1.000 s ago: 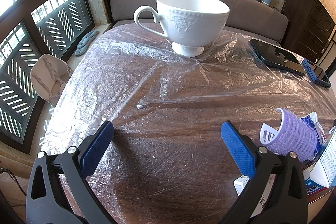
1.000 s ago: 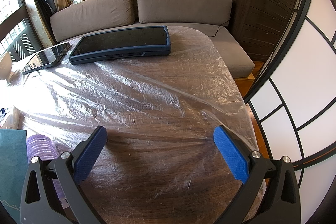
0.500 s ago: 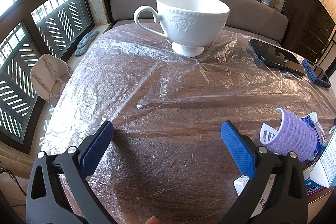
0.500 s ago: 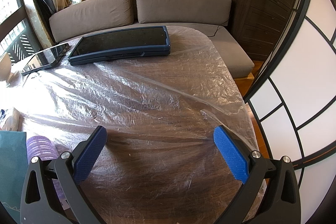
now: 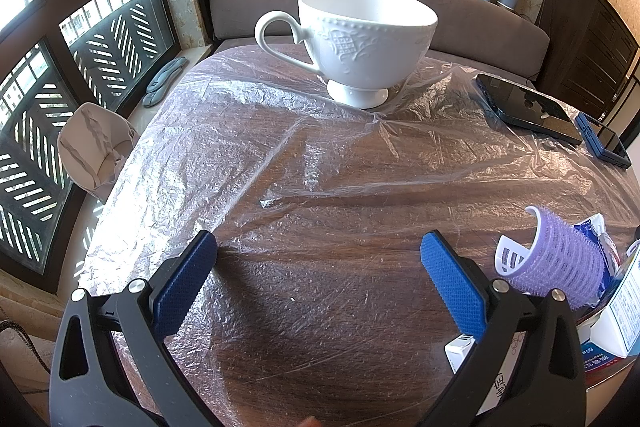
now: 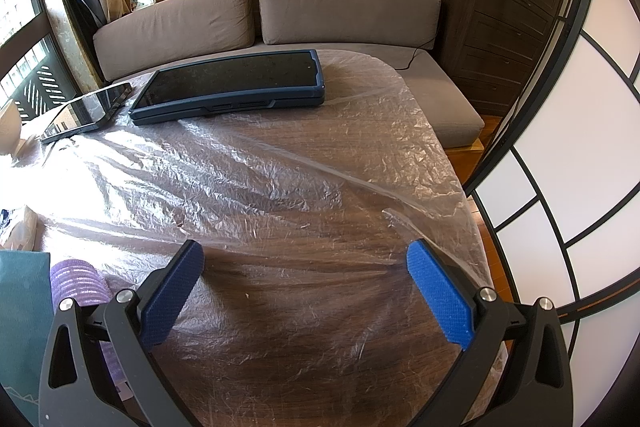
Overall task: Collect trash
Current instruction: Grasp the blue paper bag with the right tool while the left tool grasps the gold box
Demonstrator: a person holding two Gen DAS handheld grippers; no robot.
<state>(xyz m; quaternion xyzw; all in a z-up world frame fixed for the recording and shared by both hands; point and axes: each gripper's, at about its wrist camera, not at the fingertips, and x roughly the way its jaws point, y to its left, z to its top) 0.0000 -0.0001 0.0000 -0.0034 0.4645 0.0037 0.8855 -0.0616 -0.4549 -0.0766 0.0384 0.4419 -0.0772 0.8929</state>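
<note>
Both the left gripper (image 5: 318,269) and right gripper (image 6: 306,269) hover with jaws spread over the plastic sheet (image 5: 280,155) (likely the trash); the purple roller (image 5: 560,259) lies at three o'clock.

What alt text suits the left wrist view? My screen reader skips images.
An open left gripper hovers over a wooden table covered in crinkled plastic film. A white teacup stands beyond; a purple hair roller lies at right.

Crinkled clear plastic sheet (image 5: 248,131) over table (image 5: 344,291)

Left gripper (image 5: 318,281) wide open; right gripper (image 6: 306,289) too — both empty
</note>
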